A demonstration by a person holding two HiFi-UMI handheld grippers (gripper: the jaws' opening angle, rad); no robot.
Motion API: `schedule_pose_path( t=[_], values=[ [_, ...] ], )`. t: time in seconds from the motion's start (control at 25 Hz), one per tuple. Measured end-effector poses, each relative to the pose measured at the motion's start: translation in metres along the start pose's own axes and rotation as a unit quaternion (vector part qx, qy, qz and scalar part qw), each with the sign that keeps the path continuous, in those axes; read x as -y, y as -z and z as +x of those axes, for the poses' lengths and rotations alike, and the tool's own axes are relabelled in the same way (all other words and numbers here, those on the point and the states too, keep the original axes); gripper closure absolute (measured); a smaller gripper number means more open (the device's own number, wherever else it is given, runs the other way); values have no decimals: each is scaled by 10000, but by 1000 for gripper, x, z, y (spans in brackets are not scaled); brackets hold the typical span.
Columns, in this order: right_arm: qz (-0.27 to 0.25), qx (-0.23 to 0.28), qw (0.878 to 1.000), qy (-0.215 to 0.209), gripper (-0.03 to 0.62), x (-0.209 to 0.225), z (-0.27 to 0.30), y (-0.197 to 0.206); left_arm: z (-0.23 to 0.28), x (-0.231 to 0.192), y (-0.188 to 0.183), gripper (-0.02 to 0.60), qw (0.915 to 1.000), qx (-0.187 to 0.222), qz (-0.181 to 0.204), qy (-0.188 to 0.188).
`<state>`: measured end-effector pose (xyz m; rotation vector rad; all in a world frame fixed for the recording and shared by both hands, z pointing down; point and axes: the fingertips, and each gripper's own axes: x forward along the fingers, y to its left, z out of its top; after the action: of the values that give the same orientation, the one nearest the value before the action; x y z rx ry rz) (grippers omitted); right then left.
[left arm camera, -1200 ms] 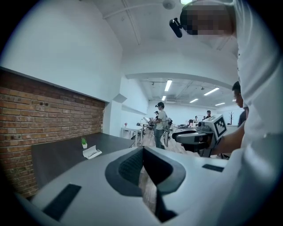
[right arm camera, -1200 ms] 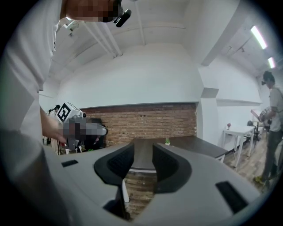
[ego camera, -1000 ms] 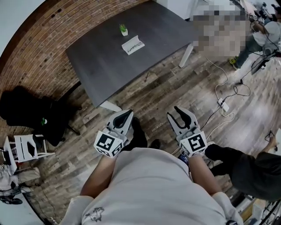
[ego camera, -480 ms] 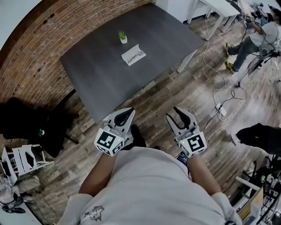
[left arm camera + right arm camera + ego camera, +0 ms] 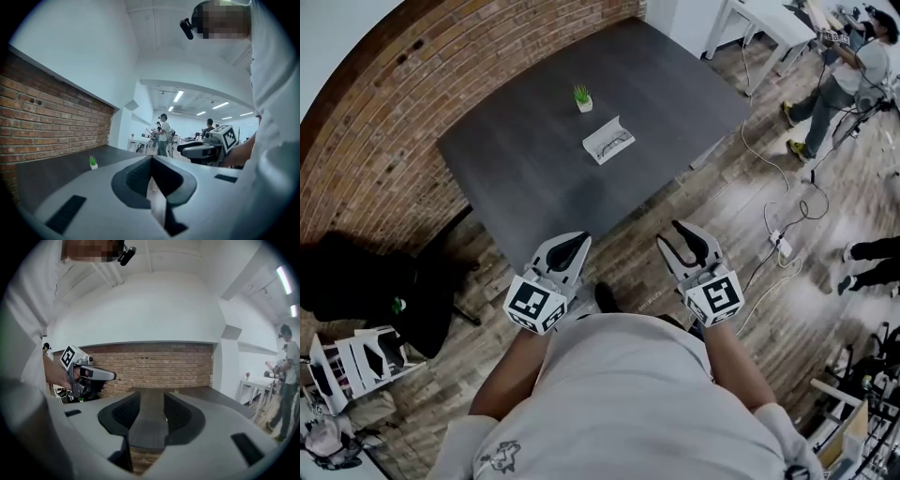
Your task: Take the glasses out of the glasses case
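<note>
Currently left gripper [image 5: 572,242] jaws together, empty; right gripper [image 5: 691,236] jaws wide apart, empty.

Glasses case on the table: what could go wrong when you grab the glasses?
1. The small potted plant stands close beside the glasses case, so a reach might knock it over.
2. Nothing holds the case. Pinching the glasses with the open right hand-held gripper could drag it along. The left hand-held gripper is shut.
3. A power strip with cables lies on the floor to the right; a foot could catch.
</note>
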<state>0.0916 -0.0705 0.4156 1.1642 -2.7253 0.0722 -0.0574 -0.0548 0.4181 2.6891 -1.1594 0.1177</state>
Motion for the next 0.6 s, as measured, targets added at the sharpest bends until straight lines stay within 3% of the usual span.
schedule_pose_path(
  t=[0.44,0.6],
  values=[
    [-219,-135,9994,-233,430,2,58,-10,-8,-39,2,571,9999,-76,-125,-44],
    [-205,-167,9987,-434,431,8,78,-4,-8,-52,2,571,9995,-58,-177,-262]
  ],
)
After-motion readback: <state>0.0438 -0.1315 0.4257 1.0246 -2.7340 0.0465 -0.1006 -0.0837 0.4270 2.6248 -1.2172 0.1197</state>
